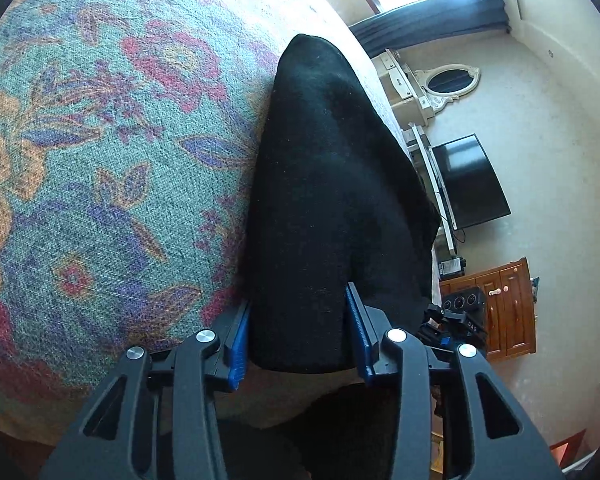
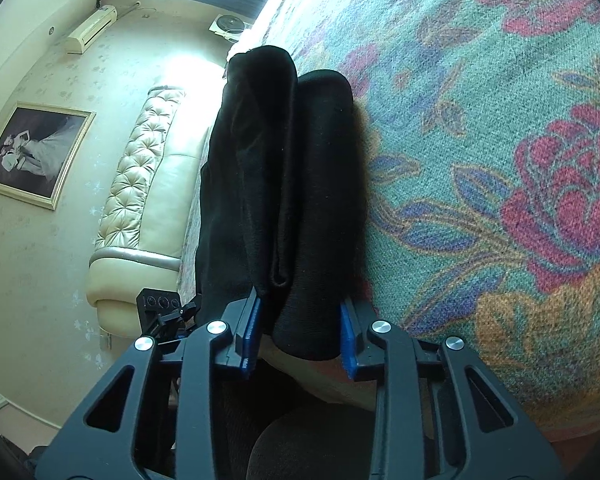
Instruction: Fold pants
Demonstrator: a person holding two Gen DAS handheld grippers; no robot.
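The black pants [image 1: 332,152] lie folded lengthwise in a long band on the floral bedspread [image 1: 100,160], along the bed's edge. My left gripper [image 1: 298,328] is shut on the near end of the band, and its blue pads [image 1: 238,340] press both sides of the cloth. In the right wrist view the pants [image 2: 292,168] show as two stacked rolls of fabric running away from me. My right gripper [image 2: 300,328] is shut on their near end, with dark cloth filling the gap between the pads [image 2: 252,324]. The far end of the pants rests on the bedspread [image 2: 500,120].
Past the bed's edge in the left wrist view stand a TV [image 1: 472,180], a wooden cabinet [image 1: 504,308] and an oval mirror [image 1: 448,82]. The right wrist view shows a tufted cream headboard [image 2: 140,184], a framed picture [image 2: 36,152] and an air conditioner [image 2: 90,30].
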